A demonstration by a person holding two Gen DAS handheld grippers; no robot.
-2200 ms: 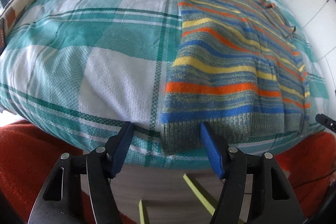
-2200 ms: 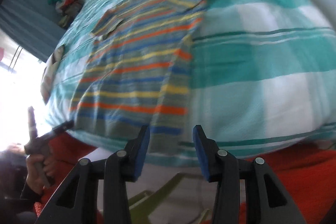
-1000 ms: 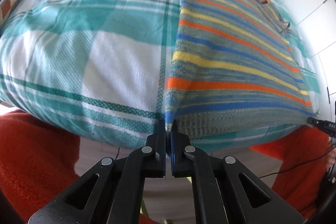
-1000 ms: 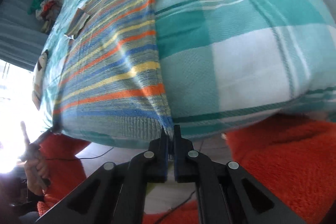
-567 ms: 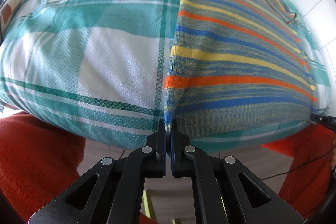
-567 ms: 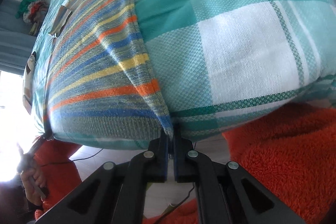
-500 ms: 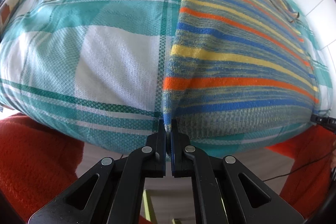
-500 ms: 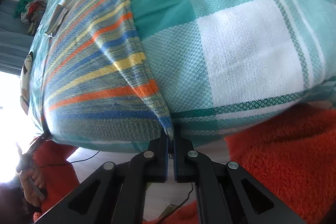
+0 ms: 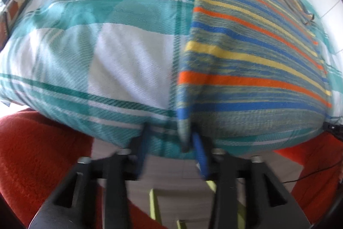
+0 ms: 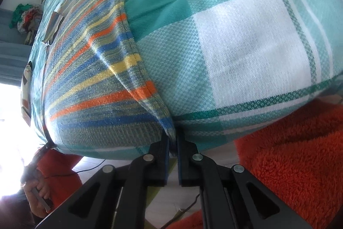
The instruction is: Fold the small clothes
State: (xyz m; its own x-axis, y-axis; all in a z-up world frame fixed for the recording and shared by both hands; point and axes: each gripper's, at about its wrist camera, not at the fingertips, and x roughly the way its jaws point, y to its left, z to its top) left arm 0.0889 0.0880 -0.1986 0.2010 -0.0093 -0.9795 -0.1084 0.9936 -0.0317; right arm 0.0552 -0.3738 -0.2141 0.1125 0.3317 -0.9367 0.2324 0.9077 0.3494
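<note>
So I've got a striped sweater spread flat on the bed, lying over the teal-and-white plaid cover, with its ribbed hem hanging right at the near edge of the mattress.

My left hand-held gripper has just been opening and now its jaws stand fairly wide. The sweater's near left corner droops between them, close to the right blue pad, but neither pad is pressing on it. That view is motion-blurred, so I can't make out finer detail there.

My right hand-held gripper has just started to open too, but only a crack: the jaws are narrow, and the sweater's other hem corner is tucked in the slit between the pads. Looks like it's still pinched. A crease runs up the knit from that corner.

Orange fuzzy fabric fills the lower corners of both views, and pale floor shows below the bed edge.
</note>
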